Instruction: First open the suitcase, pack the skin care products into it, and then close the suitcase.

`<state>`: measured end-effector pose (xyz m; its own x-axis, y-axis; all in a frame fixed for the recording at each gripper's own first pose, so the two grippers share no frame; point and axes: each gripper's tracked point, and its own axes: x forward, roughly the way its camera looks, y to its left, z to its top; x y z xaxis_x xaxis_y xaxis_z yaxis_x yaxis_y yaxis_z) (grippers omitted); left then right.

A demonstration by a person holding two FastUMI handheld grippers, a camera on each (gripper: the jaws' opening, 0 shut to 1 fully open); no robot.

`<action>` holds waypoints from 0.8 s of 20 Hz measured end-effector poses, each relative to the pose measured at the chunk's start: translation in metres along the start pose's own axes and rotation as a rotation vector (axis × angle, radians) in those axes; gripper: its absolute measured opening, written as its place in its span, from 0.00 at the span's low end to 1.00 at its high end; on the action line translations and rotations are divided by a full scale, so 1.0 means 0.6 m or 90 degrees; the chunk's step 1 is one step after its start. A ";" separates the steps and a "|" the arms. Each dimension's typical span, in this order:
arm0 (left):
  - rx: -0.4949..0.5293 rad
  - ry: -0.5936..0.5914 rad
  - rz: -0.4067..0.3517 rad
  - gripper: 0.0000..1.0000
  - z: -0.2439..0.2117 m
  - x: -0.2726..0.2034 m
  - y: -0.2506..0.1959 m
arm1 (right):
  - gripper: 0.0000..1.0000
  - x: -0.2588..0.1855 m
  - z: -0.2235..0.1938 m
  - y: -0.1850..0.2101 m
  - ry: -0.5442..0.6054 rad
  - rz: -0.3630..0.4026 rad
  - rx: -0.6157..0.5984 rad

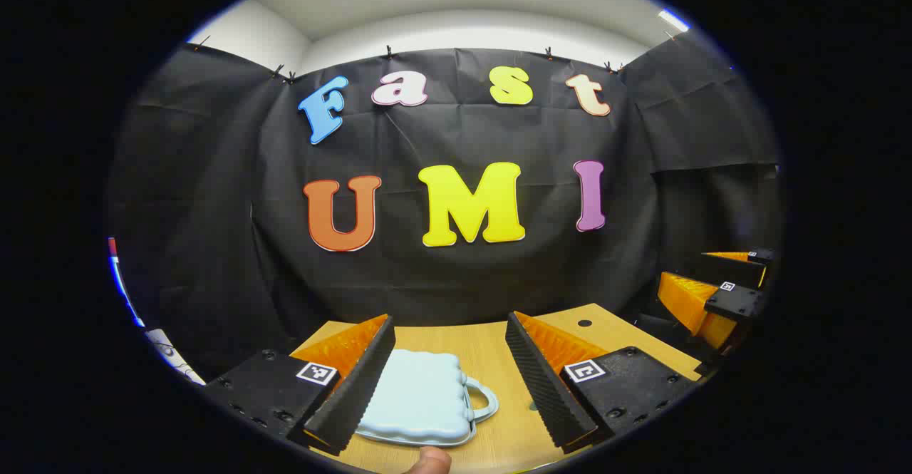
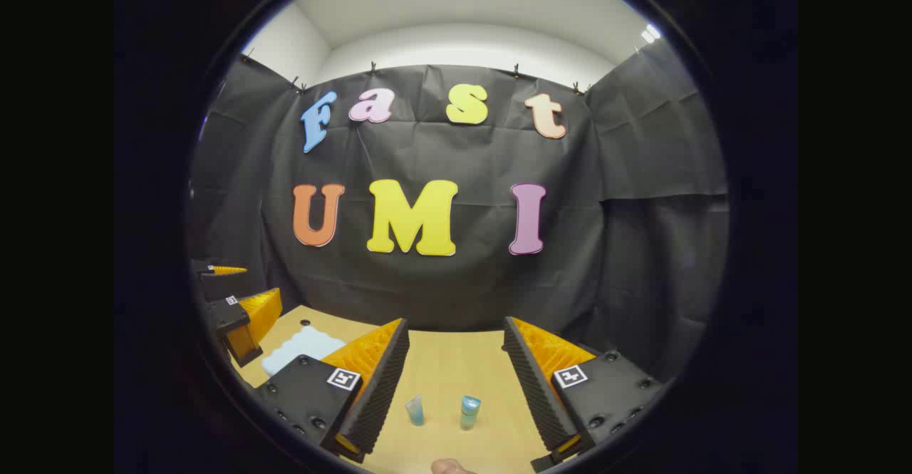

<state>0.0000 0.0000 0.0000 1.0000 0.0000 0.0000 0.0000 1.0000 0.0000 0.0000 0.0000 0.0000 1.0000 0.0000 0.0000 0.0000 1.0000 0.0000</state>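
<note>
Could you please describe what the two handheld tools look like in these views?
The left tool and the right tool look alike. Each has two long wedge-shaped fingers with finely ridged inner faces. Each finger sits on a black block dotted with screw heads and carrying a square black-and-white coded marker.

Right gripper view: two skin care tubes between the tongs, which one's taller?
The tube on the right, with the darker blue top. It stands a bit taller than the paler tube to its left. Both are upright on the table.
</note>
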 end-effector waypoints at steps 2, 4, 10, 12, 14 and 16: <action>-0.003 0.011 0.009 1.00 -0.006 0.005 -0.001 | 0.80 0.010 0.000 -0.010 0.001 -0.001 0.001; -0.017 0.014 0.011 1.00 -0.006 0.007 -0.005 | 0.79 0.019 0.000 -0.024 0.003 -0.004 0.004; -0.020 0.037 0.028 1.00 -0.026 0.016 -0.010 | 0.80 0.044 -0.008 -0.040 0.008 -0.006 -0.009; -0.008 0.039 0.036 1.00 -0.028 0.017 -0.005 | 0.80 0.049 -0.009 -0.034 0.005 0.005 -0.017; -0.012 0.039 0.036 1.00 -0.029 0.019 -0.009 | 0.80 0.056 -0.017 -0.030 0.012 0.013 -0.017; -0.010 0.038 0.039 1.00 -0.029 0.025 -0.009 | 0.80 0.063 -0.022 -0.029 0.018 0.015 -0.016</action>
<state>0.0152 -0.0053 -0.0175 0.9963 0.0611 -0.0604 -0.0621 0.9980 -0.0146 0.0380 -0.0174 -0.0130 0.9993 0.0236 -0.0287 -0.0243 0.9994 -0.0252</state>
